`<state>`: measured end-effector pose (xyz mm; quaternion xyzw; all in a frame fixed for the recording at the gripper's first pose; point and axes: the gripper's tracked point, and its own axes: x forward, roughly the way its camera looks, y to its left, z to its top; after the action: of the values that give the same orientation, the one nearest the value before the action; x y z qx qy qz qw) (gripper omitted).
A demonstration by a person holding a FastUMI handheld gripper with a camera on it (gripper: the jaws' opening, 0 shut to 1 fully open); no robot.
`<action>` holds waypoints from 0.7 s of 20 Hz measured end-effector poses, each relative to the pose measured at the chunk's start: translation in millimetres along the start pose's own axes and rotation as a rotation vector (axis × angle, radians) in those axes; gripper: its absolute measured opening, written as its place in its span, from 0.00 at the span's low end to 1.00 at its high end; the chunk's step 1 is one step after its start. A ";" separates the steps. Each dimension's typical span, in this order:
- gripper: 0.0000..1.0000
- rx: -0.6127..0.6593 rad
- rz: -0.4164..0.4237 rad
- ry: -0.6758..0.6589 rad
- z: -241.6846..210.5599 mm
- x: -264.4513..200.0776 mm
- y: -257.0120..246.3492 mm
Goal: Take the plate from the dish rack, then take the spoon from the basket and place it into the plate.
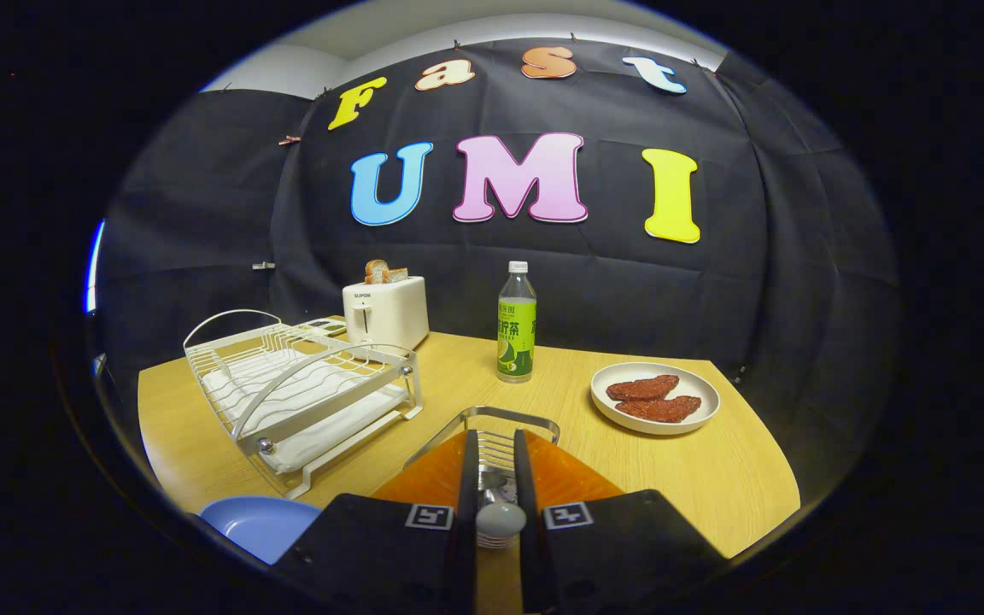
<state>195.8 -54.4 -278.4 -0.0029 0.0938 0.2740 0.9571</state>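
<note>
My gripper [496, 439] points down into the wire basket [509, 415], which has orange sides and stands on the wooden table. Its two fingers stand close together with the rounded grey end of the spoon [499, 519] pinched between them. The rest of the spoon is hidden by the fingers. The blue plate [257, 523] lies flat on the table just left of the gripper, in front of the white dish rack [304, 393]. No dishes stand in the rack's slots.
A white toaster [385, 312] with bread slices stands behind the rack. A green-labelled bottle [517, 329] stands beyond the basket. To the right sits a white plate [654, 398] holding two brown food pieces. The table's right edge [765, 444] is close.
</note>
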 end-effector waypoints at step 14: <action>0.17 0.077 0.015 0.008 82.6 -7.1 -14.7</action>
<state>212.3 -65.9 -196.7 0.0336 0.1080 0.2775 0.9540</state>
